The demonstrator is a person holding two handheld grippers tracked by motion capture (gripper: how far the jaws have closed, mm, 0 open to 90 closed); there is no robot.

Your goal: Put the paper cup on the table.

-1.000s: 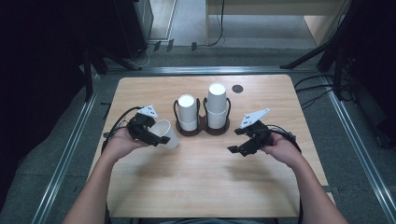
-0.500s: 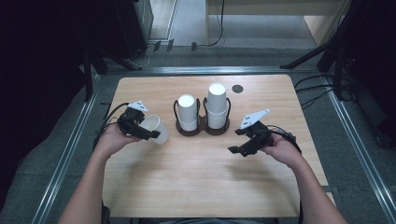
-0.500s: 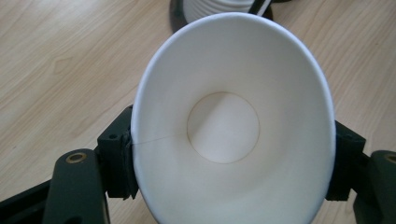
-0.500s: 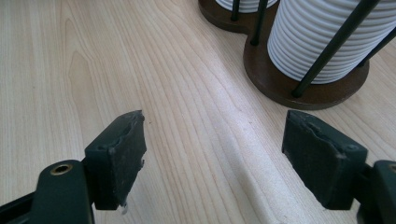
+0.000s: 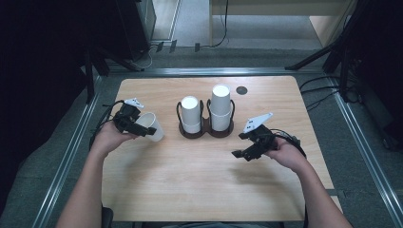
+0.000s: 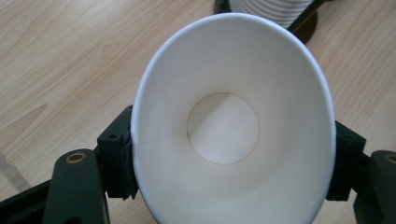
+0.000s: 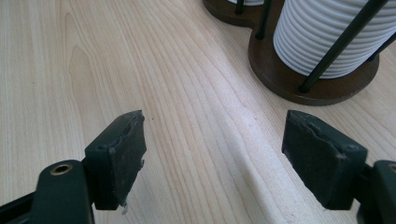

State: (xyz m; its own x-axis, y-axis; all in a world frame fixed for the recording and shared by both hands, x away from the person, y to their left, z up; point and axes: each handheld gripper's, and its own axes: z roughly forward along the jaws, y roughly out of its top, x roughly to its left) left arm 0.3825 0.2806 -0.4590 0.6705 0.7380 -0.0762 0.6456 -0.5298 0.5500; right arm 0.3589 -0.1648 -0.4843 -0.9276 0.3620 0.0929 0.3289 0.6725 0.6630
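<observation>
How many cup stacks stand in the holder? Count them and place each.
2. The shorter stack fills the holder's left ring; the taller stack fills its right ring. A single paper cup is apart, clamped in the left gripper. Cups per stack can't be told.

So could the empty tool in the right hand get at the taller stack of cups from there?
Probably yes. The right tool is open and holds nothing, and only bare table lies between it and the taller stack. The holder's upright wires around the cups may hamper a side grip.

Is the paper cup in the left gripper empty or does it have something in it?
Empty: the left gripper view looks straight into the paper cup, showing a bare white bottom.
</observation>
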